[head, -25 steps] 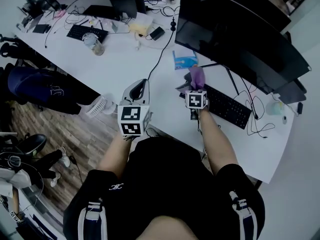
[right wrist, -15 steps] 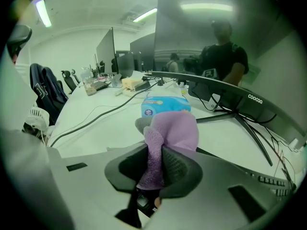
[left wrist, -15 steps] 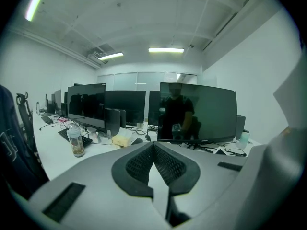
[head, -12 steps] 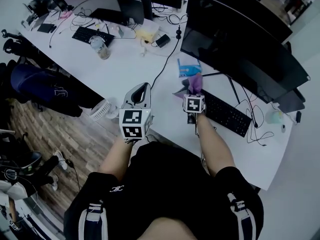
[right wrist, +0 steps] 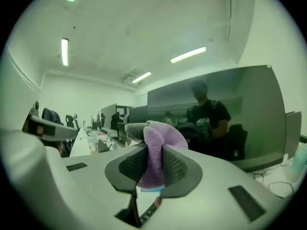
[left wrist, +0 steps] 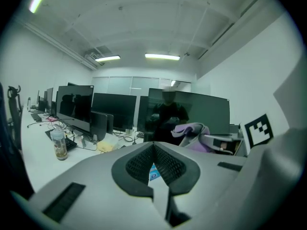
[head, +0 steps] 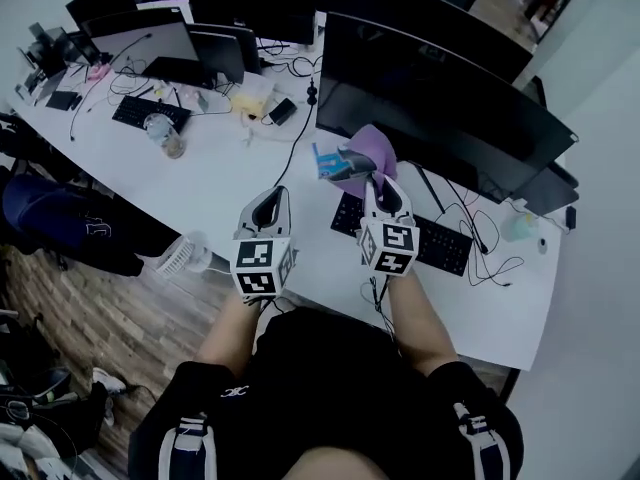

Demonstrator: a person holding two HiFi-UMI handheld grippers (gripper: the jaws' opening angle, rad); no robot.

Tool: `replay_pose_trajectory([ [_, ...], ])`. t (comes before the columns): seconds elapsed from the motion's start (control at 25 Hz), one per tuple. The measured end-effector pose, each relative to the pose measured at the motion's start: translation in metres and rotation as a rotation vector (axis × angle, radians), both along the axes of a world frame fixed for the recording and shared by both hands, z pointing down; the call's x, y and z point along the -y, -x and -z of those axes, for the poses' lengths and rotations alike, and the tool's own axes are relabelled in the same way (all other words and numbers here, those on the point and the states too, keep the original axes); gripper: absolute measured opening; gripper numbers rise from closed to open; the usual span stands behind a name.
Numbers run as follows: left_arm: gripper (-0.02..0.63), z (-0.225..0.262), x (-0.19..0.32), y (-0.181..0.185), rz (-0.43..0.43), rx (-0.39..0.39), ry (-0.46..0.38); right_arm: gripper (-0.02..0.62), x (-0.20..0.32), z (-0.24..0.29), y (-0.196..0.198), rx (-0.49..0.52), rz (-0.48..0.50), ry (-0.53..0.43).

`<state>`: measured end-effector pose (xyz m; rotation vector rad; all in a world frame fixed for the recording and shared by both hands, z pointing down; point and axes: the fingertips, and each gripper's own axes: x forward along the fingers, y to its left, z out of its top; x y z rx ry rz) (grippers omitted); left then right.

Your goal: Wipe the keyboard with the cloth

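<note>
A black keyboard (head: pixel 440 243) lies on the white desk (head: pixel 230 183) under a large dark monitor (head: pixel 430 108). My right gripper (head: pixel 381 184) is held above the keyboard's left end, shut on a purple cloth (head: pixel 360 156) that bunches out past its tips. In the right gripper view the cloth (right wrist: pixel 154 162) is pinched between the two pads of the right gripper (right wrist: pixel 153 153). My left gripper (head: pixel 273 196) hovers over the desk's front edge to the left, shut with nothing in it. The left gripper view shows the left gripper (left wrist: pixel 154 150) with its jaws together and the cloth (left wrist: pixel 191 131) off to the right.
A blue packet (head: pixel 325 163) lies by the monitor's foot, left of the cloth. Cables run across the desk. Further left stand a jar (head: pixel 166 136) and a second keyboard (head: pixel 130 111). A small white fan (head: pixel 186 256) sits below the desk edge. A pale cup (head: pixel 520 226) is at the right.
The right gripper has risen off the keyboard's left end with the cloth, which now hangs in front of the monitor. The left gripper has risen a little too.
</note>
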<state>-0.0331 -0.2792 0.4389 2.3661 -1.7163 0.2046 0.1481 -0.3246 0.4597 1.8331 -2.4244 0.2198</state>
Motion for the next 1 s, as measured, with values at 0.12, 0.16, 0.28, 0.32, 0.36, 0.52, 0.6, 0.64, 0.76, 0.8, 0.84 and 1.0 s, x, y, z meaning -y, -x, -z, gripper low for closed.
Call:
replay_pose_trajectory([
  [0.12,0.012,0.005,0.005,-0.031,-0.056,-0.002,-0.012,0.091,-0.014,0.043,-0.029,0.021,-0.037,-0.092],
  [0.16,0.012,0.007,0.006,-0.041,-0.072,-0.005,-0.019,0.091,-0.019,0.053,-0.039,0.022,-0.054,-0.115],
  [0.28,0.012,0.017,0.007,-0.068,-0.11,-0.014,-0.044,0.091,-0.037,0.074,-0.072,0.027,-0.107,-0.165],
  [0.32,0.012,0.019,0.007,-0.076,-0.122,-0.017,-0.05,0.091,-0.043,0.078,-0.082,0.031,-0.125,-0.177],
  [0.36,0.011,0.021,0.006,-0.084,-0.133,-0.02,-0.056,0.091,-0.049,0.081,-0.092,0.033,-0.143,-0.187],
  [0.52,0.012,0.025,0.004,-0.113,-0.173,-0.019,-0.07,0.091,-0.061,0.081,-0.125,0.041,-0.206,-0.204],
  [0.6,0.012,0.027,0.001,-0.122,-0.189,-0.014,-0.075,0.091,-0.064,0.081,-0.134,0.043,-0.219,-0.205],
  [0.64,0.012,0.028,-0.001,-0.125,-0.193,-0.012,-0.078,0.091,-0.066,0.082,-0.138,0.043,-0.221,-0.207],
  [0.76,0.012,0.03,-0.005,-0.133,-0.197,-0.006,-0.084,0.091,-0.071,0.084,-0.144,0.046,-0.22,-0.211],
  [0.8,0.012,0.031,-0.007,-0.135,-0.197,-0.005,-0.086,0.091,-0.073,0.084,-0.145,0.048,-0.219,-0.211],
  [0.84,0.012,0.032,-0.008,-0.136,-0.196,-0.005,-0.088,0.091,-0.074,0.084,-0.147,0.048,-0.218,-0.21],
  [1.0,0.012,0.035,-0.011,-0.139,-0.192,-0.008,-0.093,0.091,-0.079,0.086,-0.149,0.045,-0.214,-0.216],
])
